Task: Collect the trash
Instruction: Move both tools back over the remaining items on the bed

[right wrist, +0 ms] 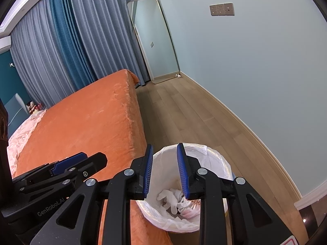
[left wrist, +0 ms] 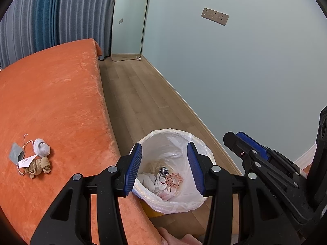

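A trash bin lined with a white plastic bag stands on the floor against the orange bed; it also shows in the right wrist view. Inside lie white crumpled tissues, a pink scrunchie and a dark patterned scrap. Both grippers hover above the bin. My left gripper is open and empty. My right gripper is open and empty; it shows in the left wrist view at right. On the bed lie a grey sock ball, a tan sock, a white tag and a grey card.
The orange bed fills the left. Wooden floor runs between bed and pale wall. A standing mirror leans in the far corner by blue curtains. A pink quilt lies at the bed's left side.
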Tool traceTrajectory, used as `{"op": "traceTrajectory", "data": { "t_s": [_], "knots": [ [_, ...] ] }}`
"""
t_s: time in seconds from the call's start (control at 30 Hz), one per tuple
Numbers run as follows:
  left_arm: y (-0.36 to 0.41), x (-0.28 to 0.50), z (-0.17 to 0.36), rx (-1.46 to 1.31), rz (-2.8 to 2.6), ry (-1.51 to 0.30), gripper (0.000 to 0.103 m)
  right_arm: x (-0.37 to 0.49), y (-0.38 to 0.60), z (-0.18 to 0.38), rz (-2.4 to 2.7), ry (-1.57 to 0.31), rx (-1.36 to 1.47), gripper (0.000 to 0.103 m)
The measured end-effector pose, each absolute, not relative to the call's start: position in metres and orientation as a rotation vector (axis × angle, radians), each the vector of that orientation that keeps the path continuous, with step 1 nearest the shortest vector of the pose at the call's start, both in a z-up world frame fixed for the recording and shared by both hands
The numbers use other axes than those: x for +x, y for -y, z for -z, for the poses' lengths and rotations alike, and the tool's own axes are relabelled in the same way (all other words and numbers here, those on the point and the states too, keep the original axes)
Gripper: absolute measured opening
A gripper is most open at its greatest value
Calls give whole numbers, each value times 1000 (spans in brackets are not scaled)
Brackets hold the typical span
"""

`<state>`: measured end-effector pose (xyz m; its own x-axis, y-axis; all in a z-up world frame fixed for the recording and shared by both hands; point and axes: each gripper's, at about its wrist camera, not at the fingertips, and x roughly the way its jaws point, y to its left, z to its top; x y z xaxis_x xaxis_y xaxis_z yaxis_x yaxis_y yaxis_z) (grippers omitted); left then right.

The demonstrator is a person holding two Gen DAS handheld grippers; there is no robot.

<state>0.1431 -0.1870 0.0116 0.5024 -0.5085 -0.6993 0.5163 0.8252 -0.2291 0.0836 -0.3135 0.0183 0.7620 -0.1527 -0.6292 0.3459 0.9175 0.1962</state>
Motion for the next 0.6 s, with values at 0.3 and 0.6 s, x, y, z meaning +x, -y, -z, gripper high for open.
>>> {"op": "traceTrajectory", "data": {
  "t_s": [0.3,0.6],
  "knots": [
    [159,146,-21,-17,588,-829,45,89,292,-24,241,-654,280,26],
    [124,153,-26,-48,542,-822,49,99,260,-29,207,-657,244,35]
  ]
}}
